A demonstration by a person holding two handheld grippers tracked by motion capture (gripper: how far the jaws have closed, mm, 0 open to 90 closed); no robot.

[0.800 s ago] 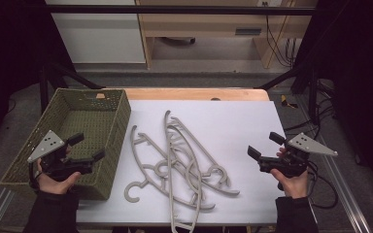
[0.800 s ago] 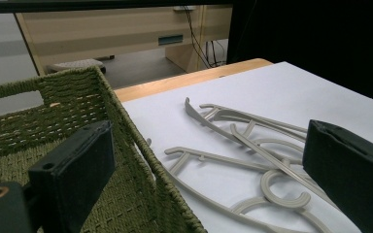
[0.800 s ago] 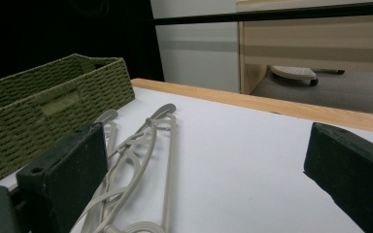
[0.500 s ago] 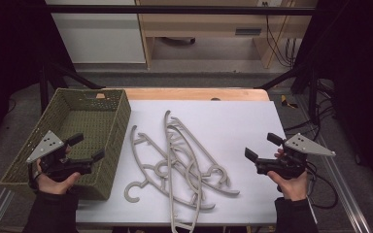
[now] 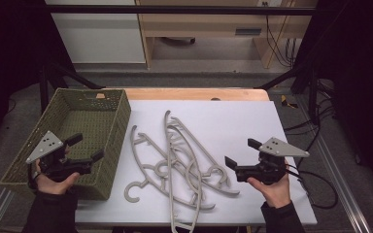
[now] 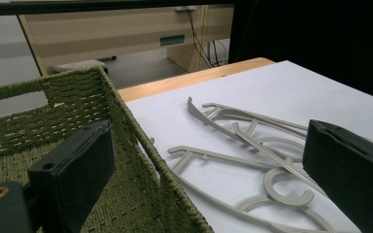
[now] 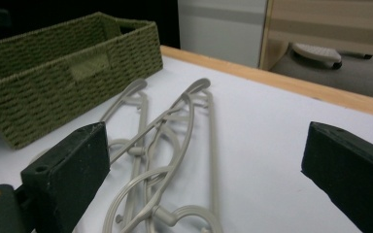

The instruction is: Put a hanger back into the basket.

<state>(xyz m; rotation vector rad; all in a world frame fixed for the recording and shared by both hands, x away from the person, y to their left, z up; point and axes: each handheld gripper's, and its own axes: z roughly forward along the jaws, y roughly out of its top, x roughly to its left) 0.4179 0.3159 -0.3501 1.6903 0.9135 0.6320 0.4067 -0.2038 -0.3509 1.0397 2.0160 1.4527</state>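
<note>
- While gripped in a hand at the worktop's (image 5: 233, 116) near-left corner, left tongs (image 5: 86, 148) held with jaws spread wide, empty, poised over the near right wall of the green woven basket (image 5: 26, 155).
- Seen through the left gripper view, one black jaw over the basket's (image 6: 53, 111) interior, the other over the white worktop (image 6: 281, 92) above the hangers (image 6: 252, 145).
- Right tongs (image 5: 239, 153) at the near-right corner, gripped in the other hand, jaws likewise wide apart and holding nothing, aimed toward the pile from just beside its right end.
- Pale grey plastic hangers (image 5: 175, 165) heaped in a loose tangle on the white sheet, left of centre, running from mid-worktop down to the near edge; exact count hard to tell where overlapping.
- One hook (image 5: 135, 190) curling out toward the near-left, close to the basket's near corner; one hanger tip overhanging the near edge.
- Basket set along the left edge, partly off the white sheet, a handle slot cut in its far wall; interior appearing bare.
- From the right gripper view, hangers (image 7: 170, 141) lying flat between the two jaws and farther off, basket (image 7: 58, 63) beyond them toward the far corner.
- Strip of bare wood (image 5: 194, 93) along the far edge behind the white sheet.
- Black cable (image 5: 315, 187) trailing from the right tongs off the right edge.
</note>
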